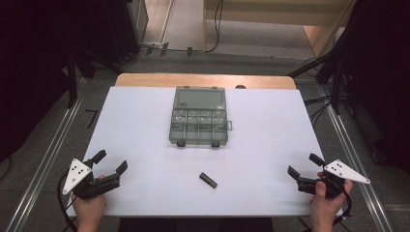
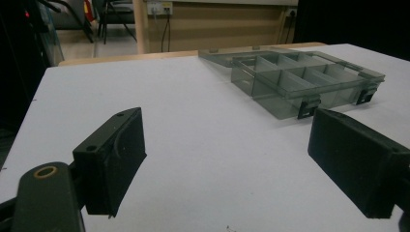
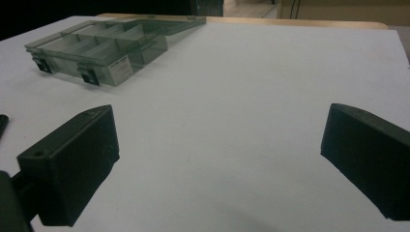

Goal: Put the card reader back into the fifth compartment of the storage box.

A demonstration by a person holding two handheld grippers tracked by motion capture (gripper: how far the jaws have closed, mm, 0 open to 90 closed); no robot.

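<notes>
Left tongs [image 1: 110,162] spread, right tongs [image 1: 304,166] spread, small black block [image 1: 208,180] between, organizer box [image 1: 199,117] beyond.

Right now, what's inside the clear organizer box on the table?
The organizer box lies open, lid flat behind it. Its compartments look empty in the high view and both gripper views. The far cells' floors are partly hidden by dividers. The small black piece lies outside, nearer the person.

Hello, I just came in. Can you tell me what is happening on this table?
A person holds one pair of tongs in each hand, the left tongs and the right tongs, both open and holding nothing, at the near corners of the white table. Between them lies a small black piece. Farther back stands an open clear compartment box. Nothing is being touched yet.
</notes>
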